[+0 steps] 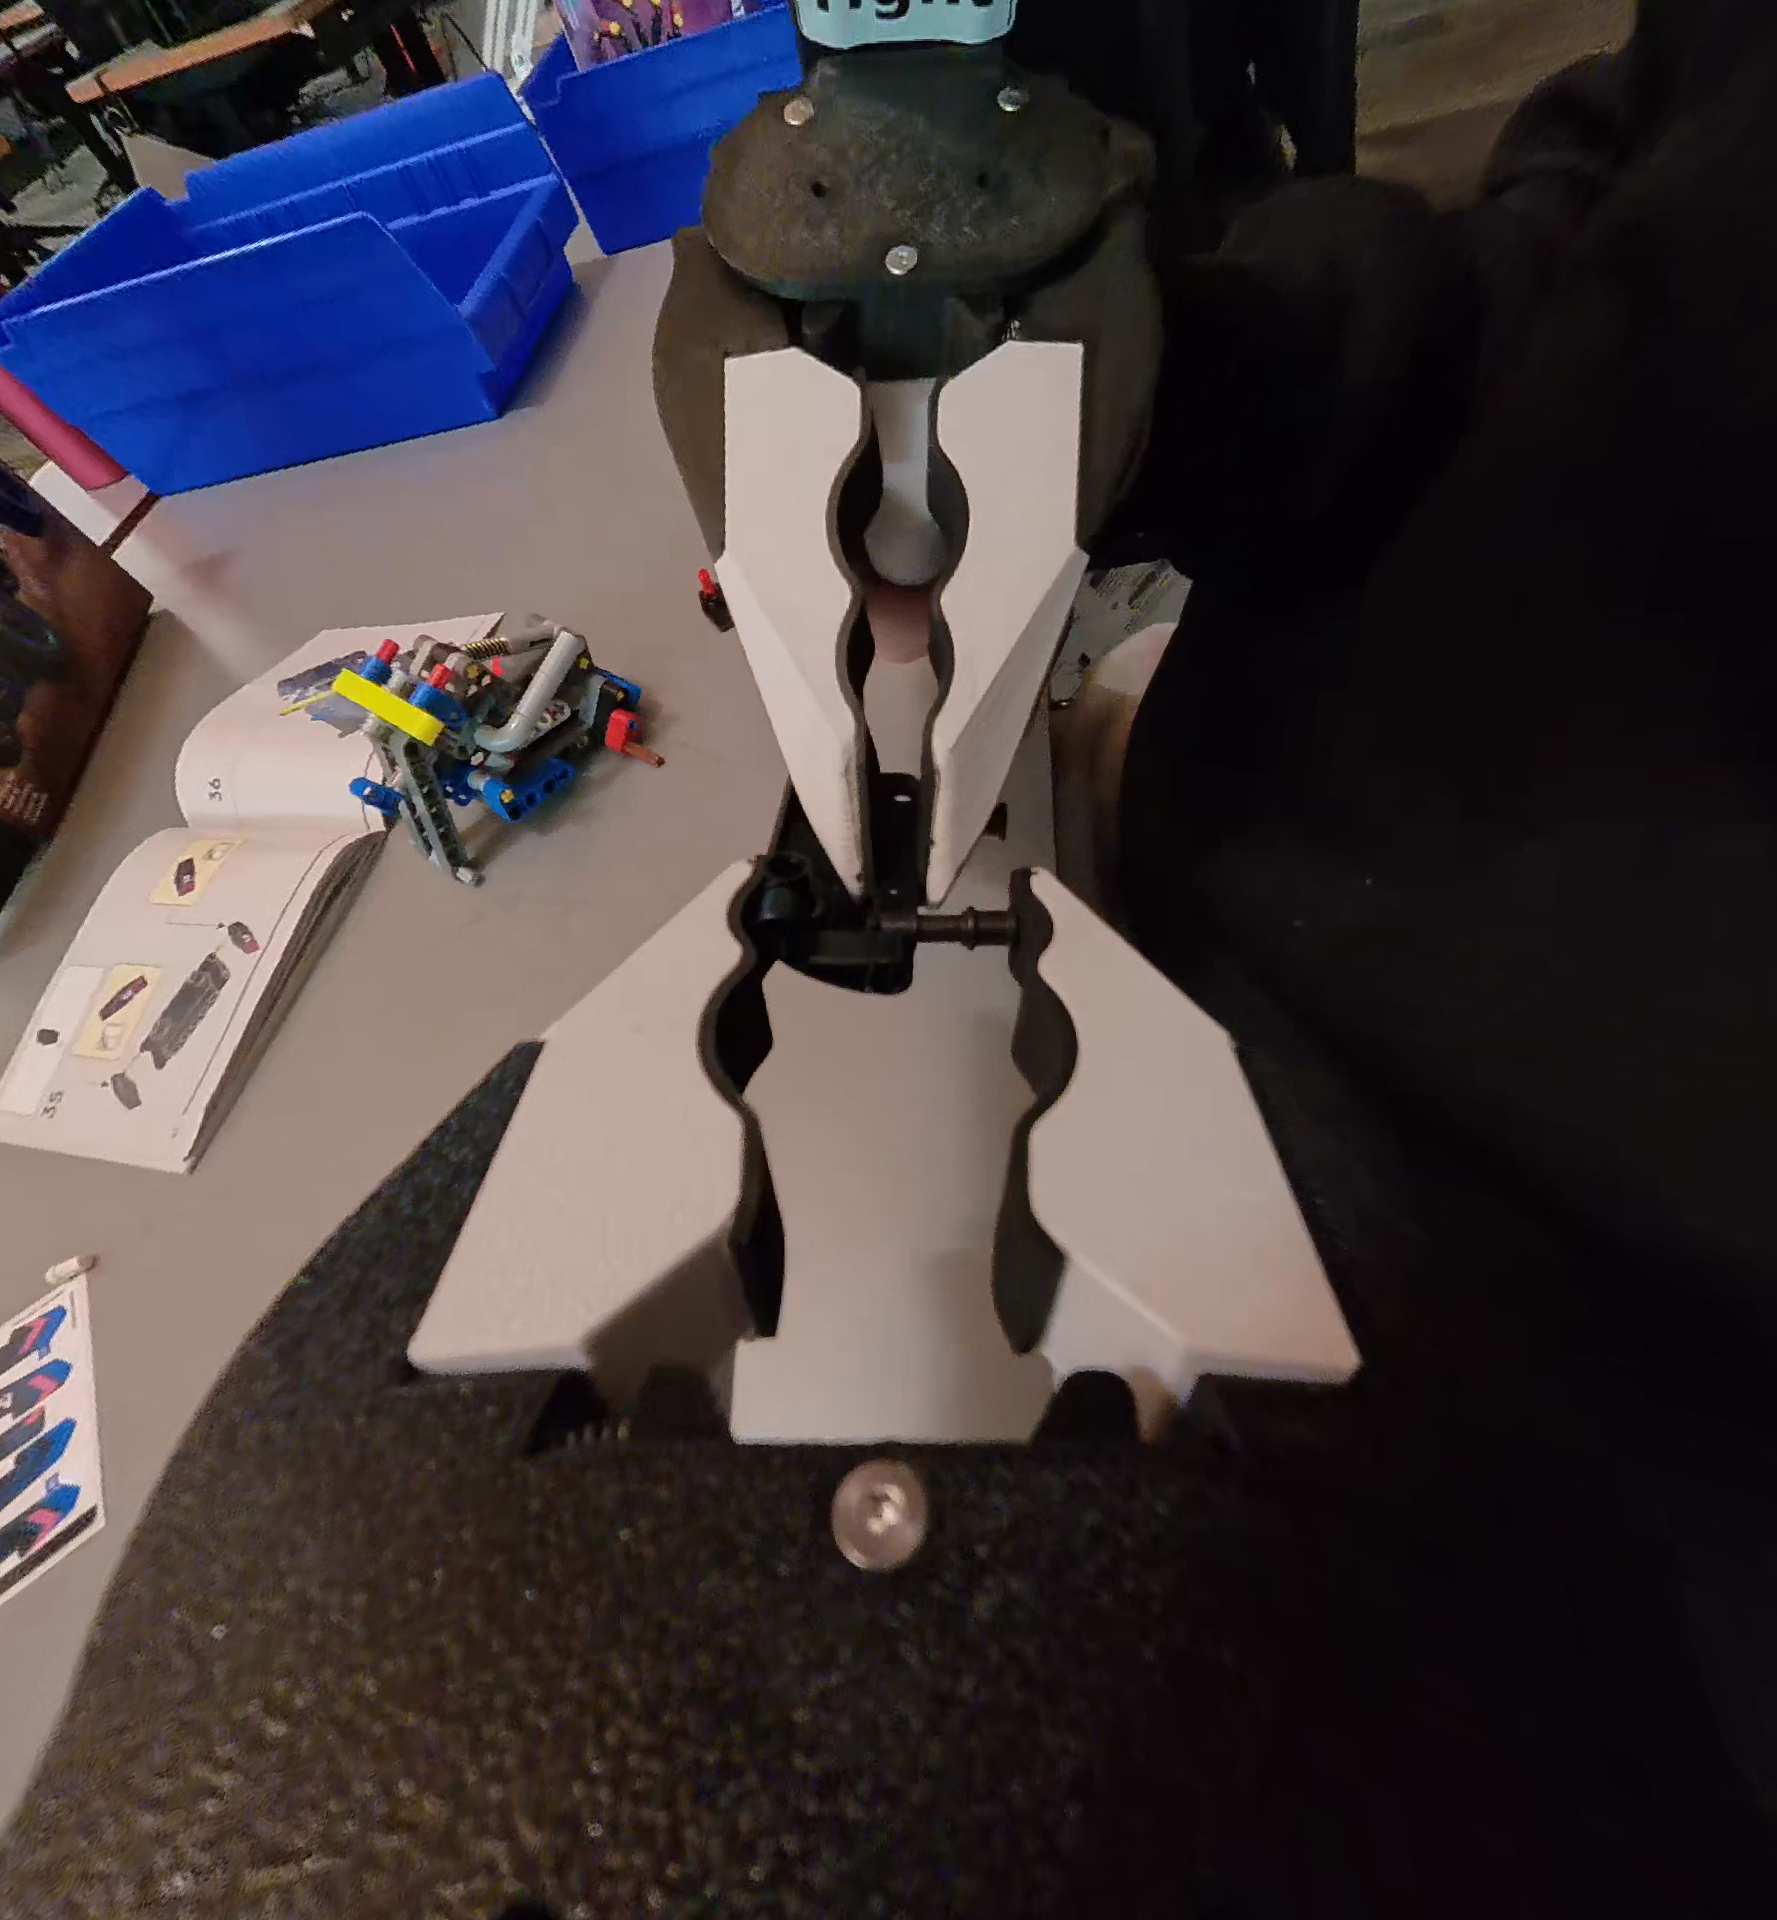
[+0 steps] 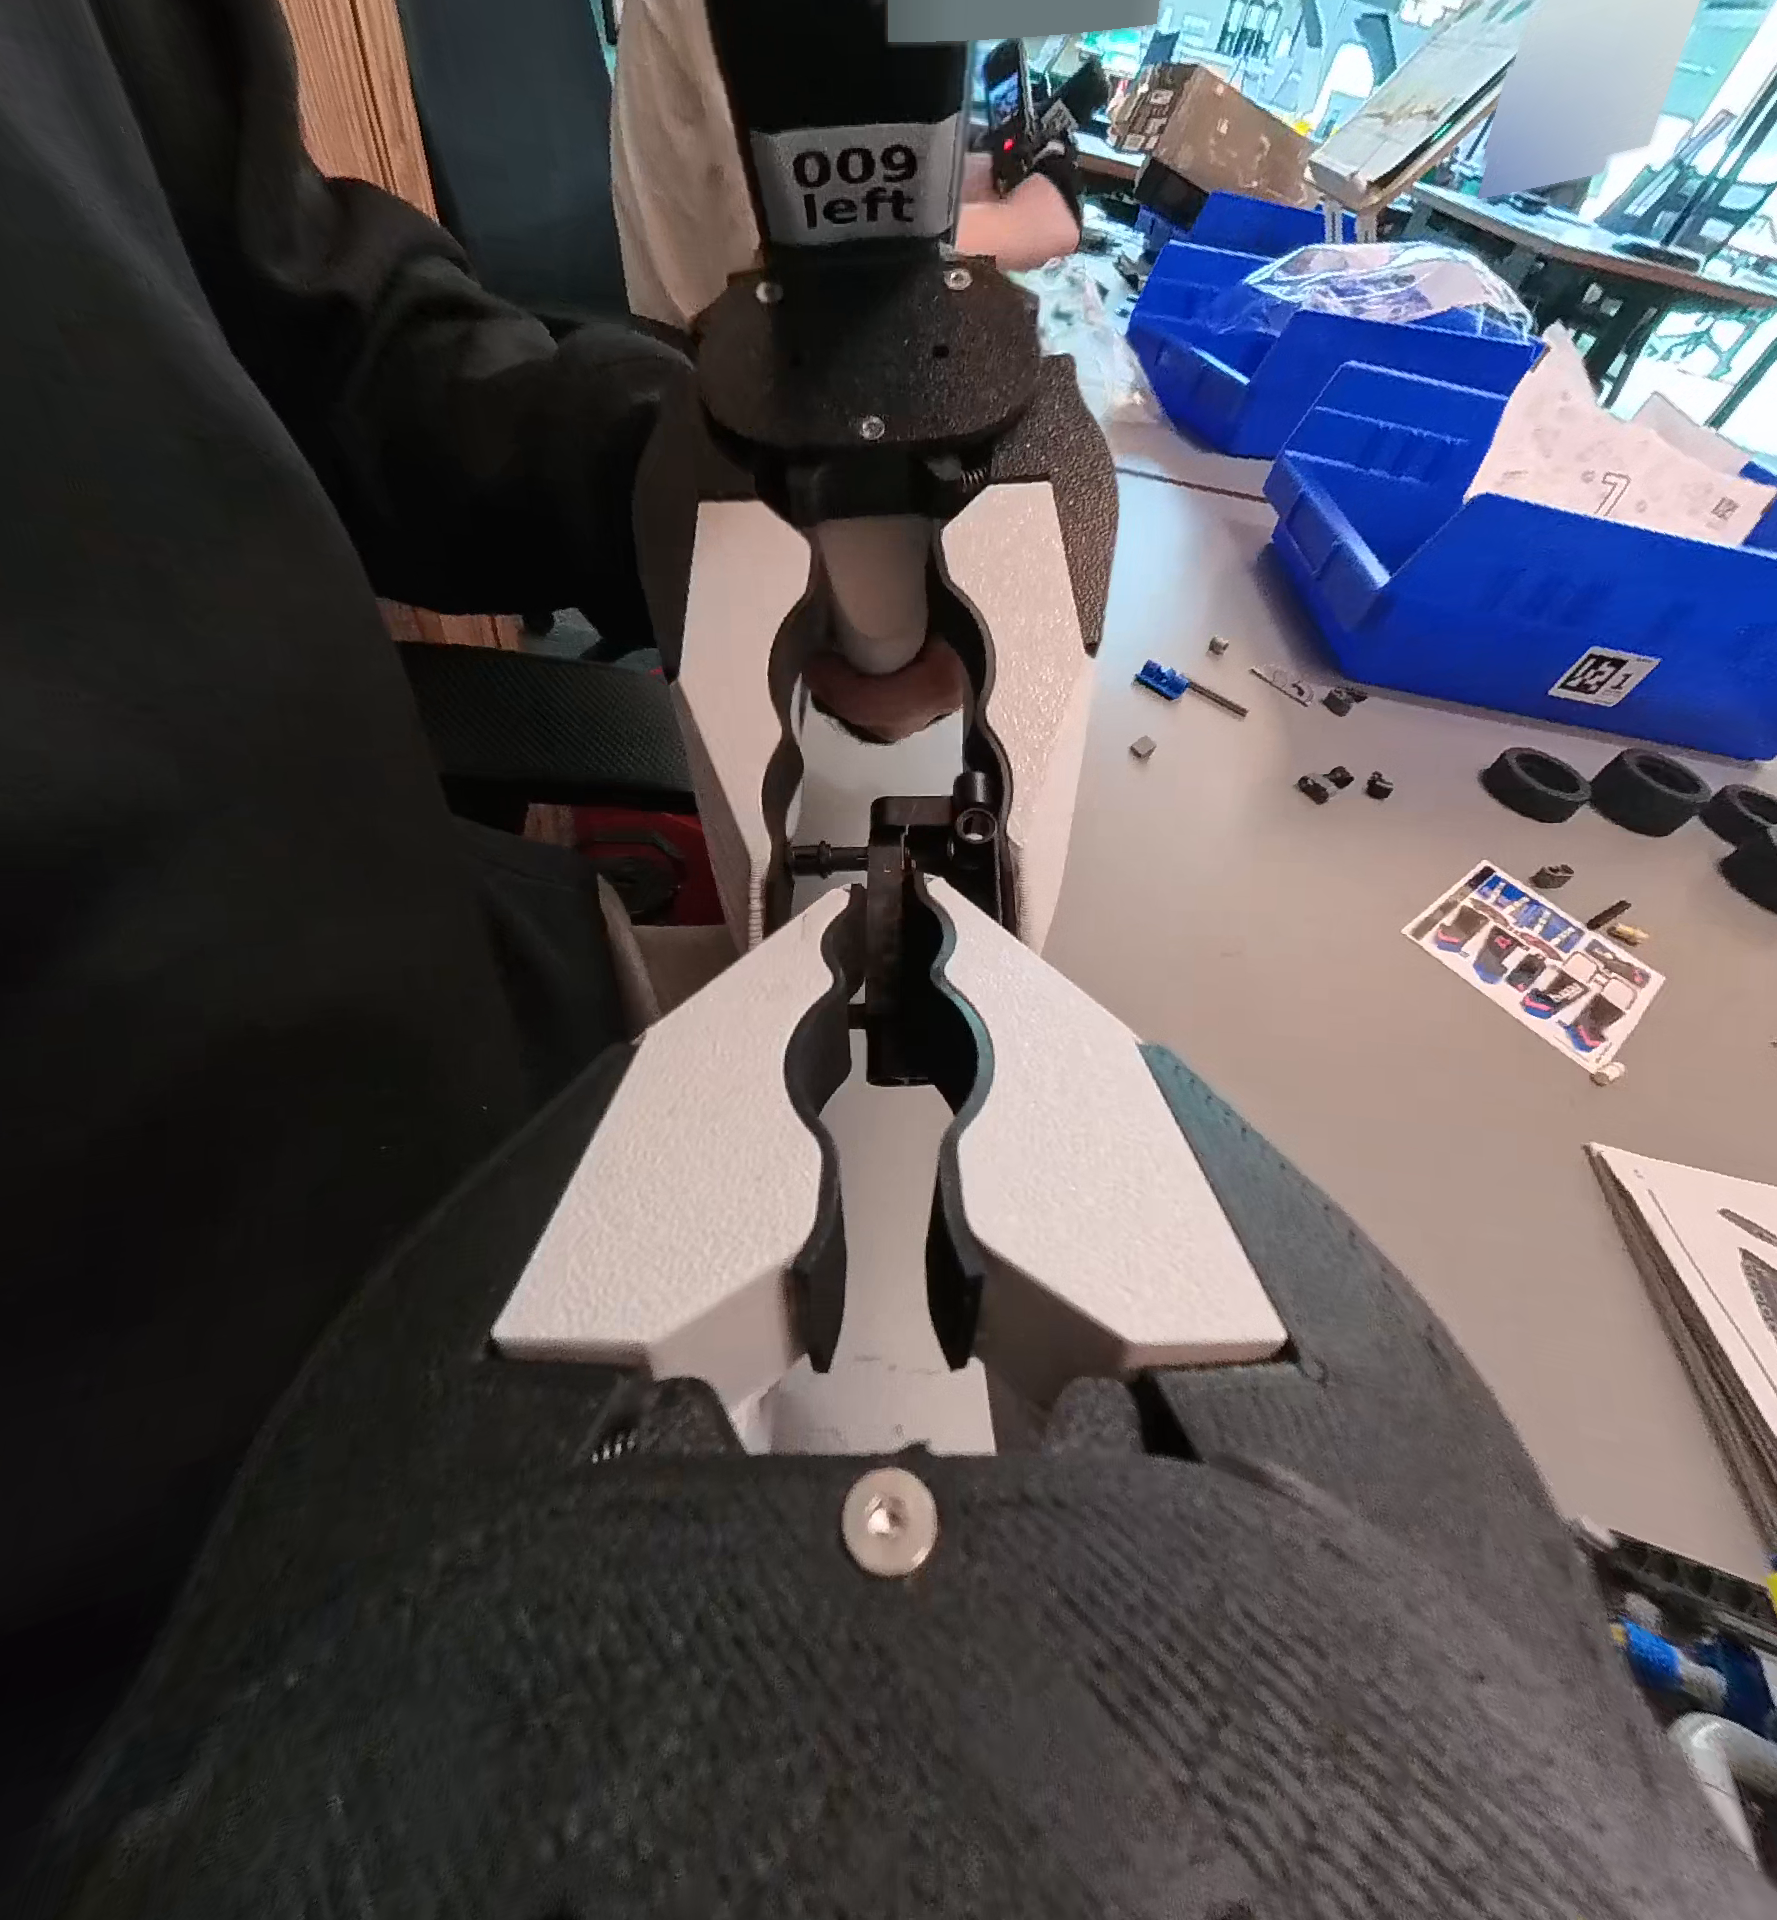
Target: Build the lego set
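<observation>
My right gripper [image 2: 886, 891] is shut on a flat black building piece [image 2: 899, 997] and holds it above the grey table [image 2: 1227, 935]. A black pin [image 2: 822, 858] sticks out of one side of the piece's far end, and a black connector [image 2: 975, 823] sits on the other side. My left gripper [image 1: 892, 914] faces the right one tip to tip. Its jaws stand wide, one pad on the pin's end [image 1: 977, 923] and the other on the connector [image 1: 780, 904]. The flat piece also shows in the left wrist view [image 1: 889, 821], between the right gripper's fingers [image 1: 801, 665].
A partly built blue, grey and yellow model [image 1: 489, 717] lies by an open instruction booklet [image 1: 167, 966]. Blue bins [image 1: 292, 312] [image 2: 1549, 623] stand at the back. Black tyres [image 2: 1653, 790], small loose parts [image 2: 1320, 779] and a sticker sheet [image 2: 1533, 966] lie on the table. A dark sleeve [image 1: 1538, 831] is close by.
</observation>
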Demonstrator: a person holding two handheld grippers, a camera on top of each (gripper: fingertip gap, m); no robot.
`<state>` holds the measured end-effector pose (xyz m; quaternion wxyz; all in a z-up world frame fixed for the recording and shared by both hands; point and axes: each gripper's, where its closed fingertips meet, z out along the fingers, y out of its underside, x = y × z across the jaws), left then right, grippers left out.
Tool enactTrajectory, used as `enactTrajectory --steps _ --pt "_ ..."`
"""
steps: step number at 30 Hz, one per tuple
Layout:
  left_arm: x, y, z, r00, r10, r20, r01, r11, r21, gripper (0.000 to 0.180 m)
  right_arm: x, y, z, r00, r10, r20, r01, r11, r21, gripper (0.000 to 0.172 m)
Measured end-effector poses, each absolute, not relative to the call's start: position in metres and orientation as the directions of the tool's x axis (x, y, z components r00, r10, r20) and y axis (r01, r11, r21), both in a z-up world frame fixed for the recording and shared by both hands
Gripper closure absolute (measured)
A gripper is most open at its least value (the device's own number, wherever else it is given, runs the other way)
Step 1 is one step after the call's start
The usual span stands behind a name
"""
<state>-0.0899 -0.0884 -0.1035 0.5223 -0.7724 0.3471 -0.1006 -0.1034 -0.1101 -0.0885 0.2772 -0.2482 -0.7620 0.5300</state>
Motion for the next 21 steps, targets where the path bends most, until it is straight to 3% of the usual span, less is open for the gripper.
enactTrajectory --steps 11,21 --pt "-0.085 -0.091 -0.135 0.729 -0.684 -0.001 -0.31 -0.329 -0.892 0.141 -0.102 -0.112 -0.12 -0.75 0.652 0.113 0.164 0.349 -0.923 0.167" --pt "-0.077 -0.089 -0.145 0.654 -0.756 0.032 -0.333 -0.326 -0.885 0.139 -0.094 -0.108 -0.13 -0.803 0.595 0.048 0.194 0.337 -0.921 0.166"
